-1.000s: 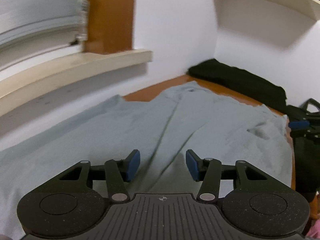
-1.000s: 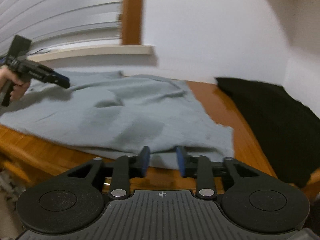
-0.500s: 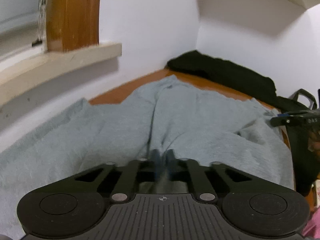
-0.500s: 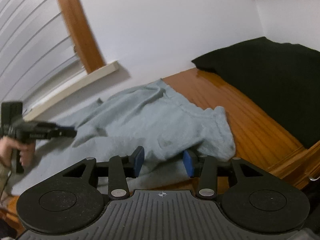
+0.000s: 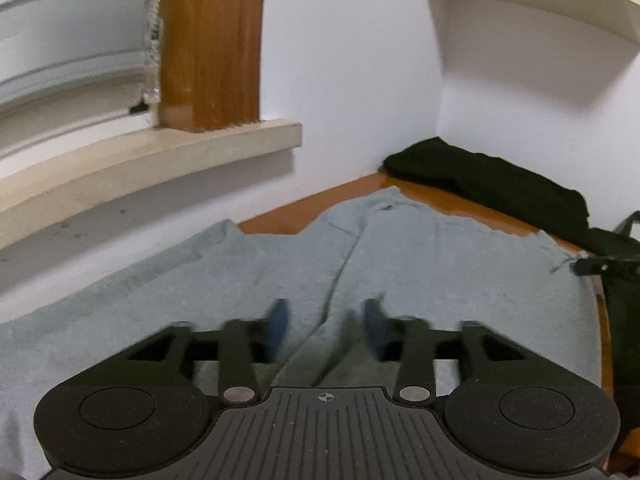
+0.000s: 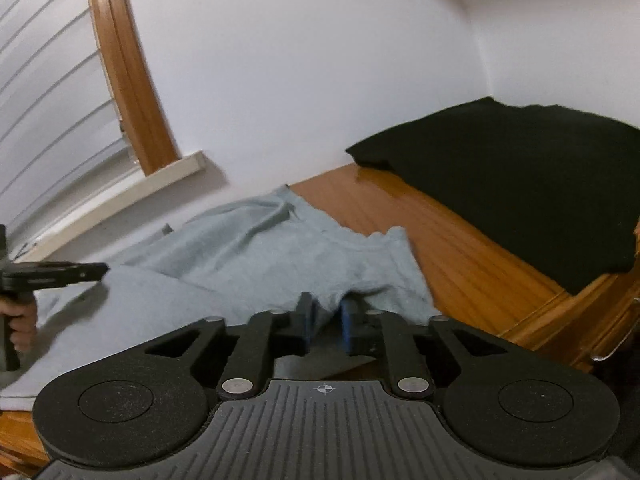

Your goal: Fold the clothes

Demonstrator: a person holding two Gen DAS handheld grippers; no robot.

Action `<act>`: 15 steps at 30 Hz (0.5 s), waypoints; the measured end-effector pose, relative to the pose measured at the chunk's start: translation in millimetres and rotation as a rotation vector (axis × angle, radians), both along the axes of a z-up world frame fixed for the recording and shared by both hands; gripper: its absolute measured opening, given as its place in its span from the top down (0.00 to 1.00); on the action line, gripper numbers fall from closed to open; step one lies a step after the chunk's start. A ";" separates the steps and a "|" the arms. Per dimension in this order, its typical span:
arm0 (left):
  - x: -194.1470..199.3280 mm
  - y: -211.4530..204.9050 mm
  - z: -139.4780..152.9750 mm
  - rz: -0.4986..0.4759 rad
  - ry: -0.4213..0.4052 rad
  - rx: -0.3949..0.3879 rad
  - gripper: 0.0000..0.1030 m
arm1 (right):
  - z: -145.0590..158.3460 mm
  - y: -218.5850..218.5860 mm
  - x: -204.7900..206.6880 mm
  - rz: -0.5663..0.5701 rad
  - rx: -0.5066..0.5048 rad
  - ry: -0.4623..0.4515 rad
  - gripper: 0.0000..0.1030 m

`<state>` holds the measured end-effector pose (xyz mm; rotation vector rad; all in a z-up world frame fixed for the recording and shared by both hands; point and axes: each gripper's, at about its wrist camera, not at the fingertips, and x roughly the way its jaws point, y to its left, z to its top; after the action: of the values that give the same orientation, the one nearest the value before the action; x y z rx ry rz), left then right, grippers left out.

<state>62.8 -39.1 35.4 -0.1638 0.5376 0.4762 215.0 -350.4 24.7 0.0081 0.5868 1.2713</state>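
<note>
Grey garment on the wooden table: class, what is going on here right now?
A person holding a gripper in each hand is folding a grey garment spread on a wooden table. The right gripper is closing on the garment's near edge, cloth between its jaws. The left gripper is opening above the cloth, gripping nothing. A black garment lies at the far end.

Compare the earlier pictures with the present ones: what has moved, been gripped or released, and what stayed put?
The left gripper, pinched shut on the grey garment half a second ago, is opening again, the cloth lying loose between its pads. The right gripper has rolled and moved in on the garment's near edge; its jaws are closing with the fabric between them. The black garment and wooden table stayed put.
</note>
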 end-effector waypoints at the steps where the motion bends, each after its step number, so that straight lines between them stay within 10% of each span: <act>1: -3.3 -0.6 0.1 0.005 0.009 0.004 0.43 | 0.9 -1.3 0.1 -0.009 -0.004 -0.007 0.67; 8: -41.7 -0.6 -4.5 0.069 0.038 -0.002 0.27 | 9.4 -27.8 4.6 -0.178 -0.037 -0.158 0.59; 15: -73.7 7.7 -5.8 0.136 0.056 0.008 0.23 | 10.5 1.2 -38.4 0.037 0.035 -0.246 0.58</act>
<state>-10.9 -31.3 29.6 -0.1805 0.5819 0.6170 176.6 -349.1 35.2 -0.1292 0.3536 1.2957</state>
